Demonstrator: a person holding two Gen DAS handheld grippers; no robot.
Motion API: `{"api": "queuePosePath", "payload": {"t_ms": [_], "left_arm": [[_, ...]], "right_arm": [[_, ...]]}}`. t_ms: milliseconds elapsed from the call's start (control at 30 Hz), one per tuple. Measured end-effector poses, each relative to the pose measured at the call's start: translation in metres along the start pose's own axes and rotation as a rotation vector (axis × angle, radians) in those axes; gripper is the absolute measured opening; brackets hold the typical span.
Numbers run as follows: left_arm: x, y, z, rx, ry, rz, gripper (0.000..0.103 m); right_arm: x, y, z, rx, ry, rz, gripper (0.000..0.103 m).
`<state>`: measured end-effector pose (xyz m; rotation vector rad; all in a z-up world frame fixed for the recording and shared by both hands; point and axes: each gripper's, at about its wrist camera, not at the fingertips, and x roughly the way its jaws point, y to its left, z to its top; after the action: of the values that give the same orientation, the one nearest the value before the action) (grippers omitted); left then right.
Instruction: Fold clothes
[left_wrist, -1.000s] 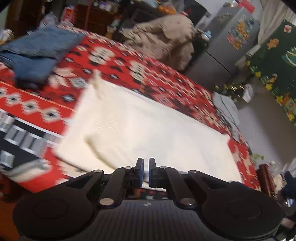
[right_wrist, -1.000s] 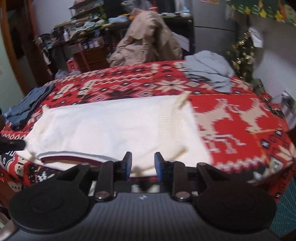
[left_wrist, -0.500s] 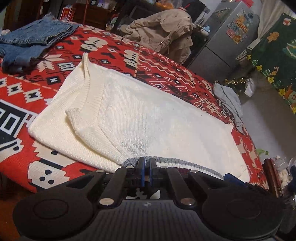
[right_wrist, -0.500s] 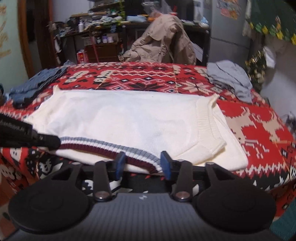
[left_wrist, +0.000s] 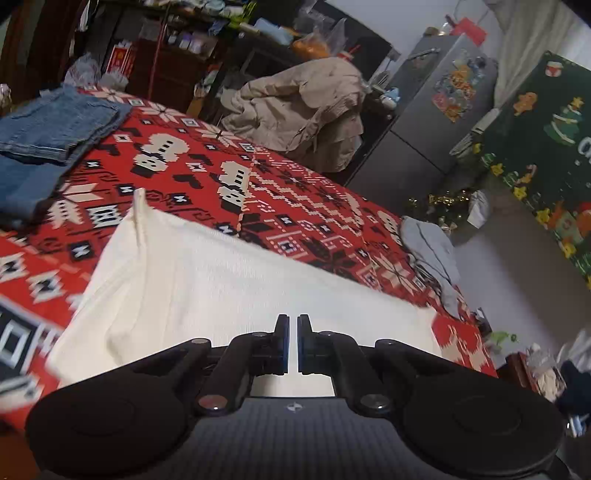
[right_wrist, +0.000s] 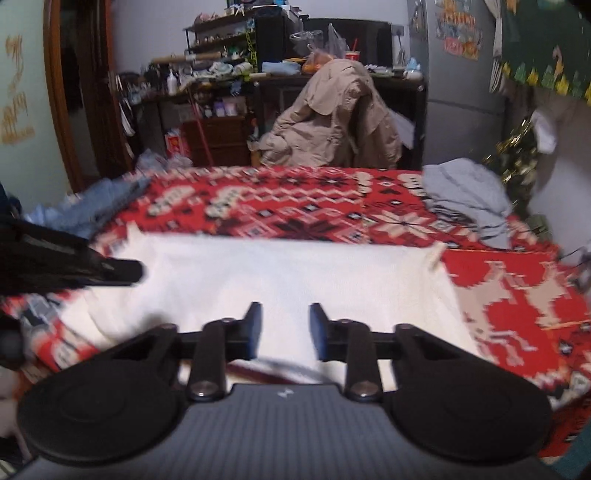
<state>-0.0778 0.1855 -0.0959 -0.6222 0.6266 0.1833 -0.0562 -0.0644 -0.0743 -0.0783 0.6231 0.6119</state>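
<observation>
Now left tongs (left_wrist: 291, 343) clenched on the cream sweater (left_wrist: 229, 280), right tongs (right_wrist: 285, 328) closing around its hem.

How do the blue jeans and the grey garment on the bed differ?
The blue jeans lie folded flat at the bed's left edge; the grey garment sits crumpled at the right edge. The jeans are denim blue, the garment pale grey. Both rest on the red patterned blanket, beyond the white sweater.

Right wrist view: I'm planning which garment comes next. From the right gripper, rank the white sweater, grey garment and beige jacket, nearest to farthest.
1. White sweater: directly ahead of the right gripper, spread on the red blanket.
2. Grey garment: far right of the bed.
3. Beige jacket: beyond the bed, draped over a chair.
</observation>
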Motion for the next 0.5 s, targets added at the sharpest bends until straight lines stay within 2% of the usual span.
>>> {"api": "queuePosePath", "payload": {"t_ms": [167, 267, 333, 500], "left_arm": [[0.049, 0.017, 0.021, -0.065, 0.046, 0.004, 0.003], [0.064, 0.028, 0.022, -0.073, 0.091, 0.024, 0.003], [0.064, 0.035, 0.015, -0.079, 0.116, 0.013, 0.003], [0.037, 0.055, -0.006, -0.08, 0.133, -0.014, 0.003]], "right_arm": [[0.041, 0.007, 0.019, 0.007, 0.01, 0.023, 0.027], [0.073, 0.016, 0.024, 0.012, 0.035, 0.038, 0.026], [0.09, 0.024, 0.027, 0.014, 0.047, 0.05, 0.026], [0.116, 0.041, 0.028, 0.001, 0.068, 0.082, 0.021]]}}
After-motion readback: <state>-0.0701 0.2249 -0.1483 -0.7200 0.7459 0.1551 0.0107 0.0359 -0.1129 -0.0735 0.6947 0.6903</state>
